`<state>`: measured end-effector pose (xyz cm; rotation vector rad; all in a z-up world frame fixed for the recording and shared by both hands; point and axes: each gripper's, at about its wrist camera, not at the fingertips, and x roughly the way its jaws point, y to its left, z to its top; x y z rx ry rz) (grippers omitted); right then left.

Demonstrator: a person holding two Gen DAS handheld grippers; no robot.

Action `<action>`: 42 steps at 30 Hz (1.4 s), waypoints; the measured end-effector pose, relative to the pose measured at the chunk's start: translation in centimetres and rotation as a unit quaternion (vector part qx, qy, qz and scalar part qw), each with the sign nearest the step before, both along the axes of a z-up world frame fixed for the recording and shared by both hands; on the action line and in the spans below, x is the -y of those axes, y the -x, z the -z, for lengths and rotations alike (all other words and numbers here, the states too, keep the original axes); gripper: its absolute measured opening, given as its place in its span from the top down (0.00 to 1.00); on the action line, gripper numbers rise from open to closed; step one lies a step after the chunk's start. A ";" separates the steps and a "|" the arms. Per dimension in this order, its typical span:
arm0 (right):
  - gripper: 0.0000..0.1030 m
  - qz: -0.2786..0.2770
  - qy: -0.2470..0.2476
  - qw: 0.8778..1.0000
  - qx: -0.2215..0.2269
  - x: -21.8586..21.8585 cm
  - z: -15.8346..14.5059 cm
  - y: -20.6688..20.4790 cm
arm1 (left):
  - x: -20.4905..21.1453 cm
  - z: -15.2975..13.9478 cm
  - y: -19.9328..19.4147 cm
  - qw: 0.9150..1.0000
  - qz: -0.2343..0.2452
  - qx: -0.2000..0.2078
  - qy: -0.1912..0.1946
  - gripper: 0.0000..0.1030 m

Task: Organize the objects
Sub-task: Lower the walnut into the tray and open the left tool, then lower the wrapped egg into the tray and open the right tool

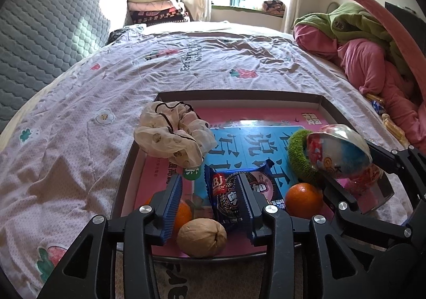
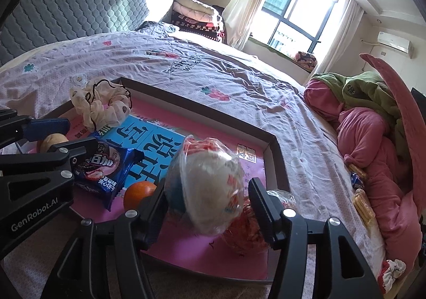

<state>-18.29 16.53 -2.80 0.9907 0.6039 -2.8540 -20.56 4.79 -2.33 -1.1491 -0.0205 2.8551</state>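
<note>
A shallow pink-lined box lid point(image 1: 266, 104) lies on the bed. In it are a cream scrunchie point(image 1: 170, 136), a blue cookie packet point(image 1: 237, 195), a walnut point(image 1: 201, 237), two oranges point(image 1: 303, 200), and a green scrunchie point(image 1: 298, 157). My left gripper point(image 1: 210, 205) is open and empty, its blue fingers over the packet and walnut. My right gripper point(image 2: 210, 205) holds a plastic-wrapped egg-shaped toy point(image 2: 210, 187) just above the lid's right part; the toy also shows in the left wrist view point(image 1: 338, 149).
The flowered bedsheet point(image 1: 133, 80) spreads beyond the lid. A pile of pink and green clothes point(image 2: 372, 125) lies at the right, with small snack packets point(image 2: 359, 192) beside it. A grey quilted headboard point(image 1: 40, 32) stands at the left. Folded blankets point(image 1: 157, 8) are at the back.
</note>
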 end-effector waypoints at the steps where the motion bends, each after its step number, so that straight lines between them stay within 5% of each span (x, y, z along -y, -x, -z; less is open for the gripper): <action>1: 0.43 0.000 0.001 1.000 0.001 0.0 0.0 0.0 | 0.0 0.0 0.0 1.000 0.000 0.000 0.000 0.56; 13: 0.42 0.000 0.014 1.000 -0.006 -0.4 -0.9 -0.4 | 0.0 -0.4 -0.3 1.000 0.000 -0.003 -0.003 0.42; 42: 0.35 0.003 0.058 0.998 -0.025 -1.7 -3.7 -1.4 | 1.0 -3.1 -2.4 0.999 -0.021 -0.044 0.000 0.29</action>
